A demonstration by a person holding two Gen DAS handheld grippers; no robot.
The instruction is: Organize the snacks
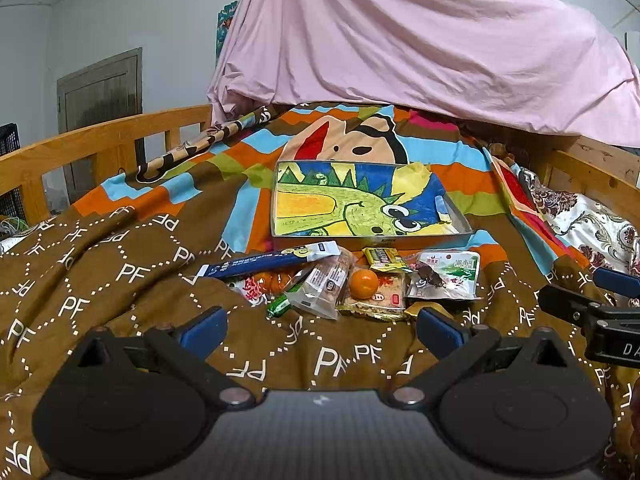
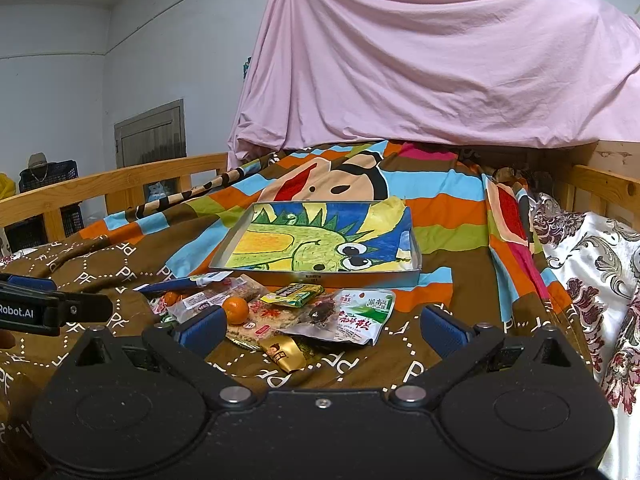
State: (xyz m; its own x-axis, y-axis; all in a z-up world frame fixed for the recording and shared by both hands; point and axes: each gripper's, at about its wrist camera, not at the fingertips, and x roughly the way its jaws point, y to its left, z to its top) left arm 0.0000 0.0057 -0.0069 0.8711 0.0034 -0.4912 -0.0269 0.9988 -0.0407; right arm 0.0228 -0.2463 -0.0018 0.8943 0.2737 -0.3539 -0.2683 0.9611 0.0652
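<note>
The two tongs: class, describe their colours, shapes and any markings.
Both the left tongs and the right tongs share one design: matte black bodies with two round disc housings, silver pivot bolts, angled black arms and blue fingertip pads. White lettering shows on each side; "Robot.AI" is readable on the left.

- A wooden-railed bed (image 1: 100,136) carries everything, spread with a brown "PF" quilt (image 1: 100,280) and a striped cartoon blanket (image 1: 248,152).
- A shallow tray (image 1: 460,216) lined with a dragon drawing lies on the blanket.
- Just before it, a heap of snacks (image 1: 360,280) lies on the quilt, a small orange (image 1: 364,284) among them.
- A floral cloth (image 2: 580,280) lies along the right side.
</note>
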